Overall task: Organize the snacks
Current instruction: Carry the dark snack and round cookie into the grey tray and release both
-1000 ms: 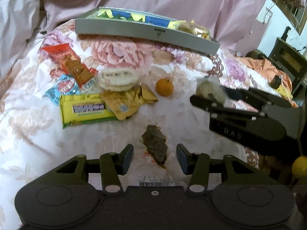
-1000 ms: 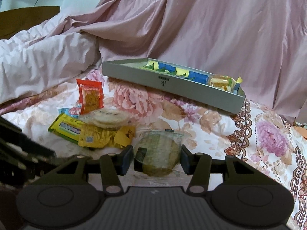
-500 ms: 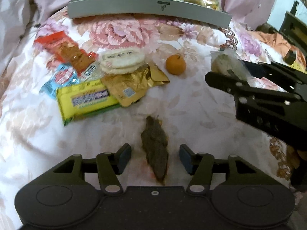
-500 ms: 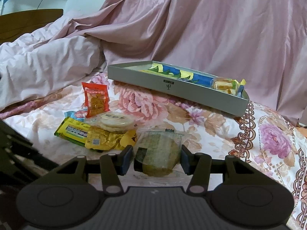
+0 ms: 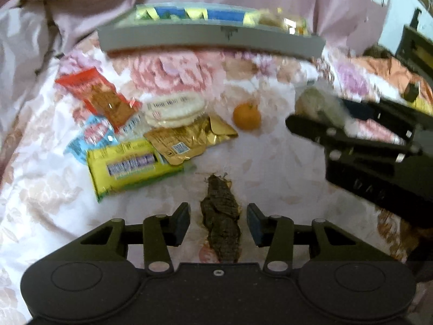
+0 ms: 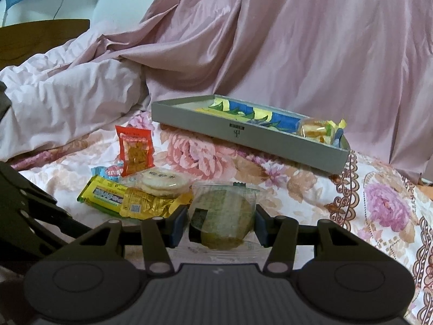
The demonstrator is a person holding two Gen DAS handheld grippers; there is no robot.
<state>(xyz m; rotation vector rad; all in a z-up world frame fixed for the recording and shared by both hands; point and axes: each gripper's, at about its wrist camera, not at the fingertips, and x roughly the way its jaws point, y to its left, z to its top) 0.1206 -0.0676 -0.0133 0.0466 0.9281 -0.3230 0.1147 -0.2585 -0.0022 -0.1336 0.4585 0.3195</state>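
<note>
Snacks lie scattered on a flowered bedspread [image 6: 297, 187], and the two views share most of them but not all. Only the left wrist view shows the small orange fruit [image 5: 246, 116] right of centre and the dark brown snack piece [image 5: 222, 222] at lower centre, which lies on the bedspread between the jaws of the left gripper [image 5: 218, 223]; those jaws are closing, with a gap visible on each side of the piece, so they are not yet pressing it. Only the right wrist view shows clearly what the right gripper [image 6: 221, 223] holds: its jaws are clamped on a clear packet with a round greenish cake [image 6: 223, 220] at lower centre. In the left view that gripper enters from the right edge and the packet is only a pale blur. Both views show the grey tray [image 6: 270, 140] across the upper part of the frame, with blue and yellow wrappers and a clear-wrapped yellow sweet [image 6: 315, 130] at its right end. Left of centre lies the loose pile: red packet [image 6: 135, 151], blue packet [image 5: 93, 135], white rice crackers [image 5: 173, 108], gold pouch [image 5: 186, 139] and yellow bar [image 5: 127, 166], overlapping one another. Pink bedding [image 6: 297, 40] fills the background of the right view.
</note>
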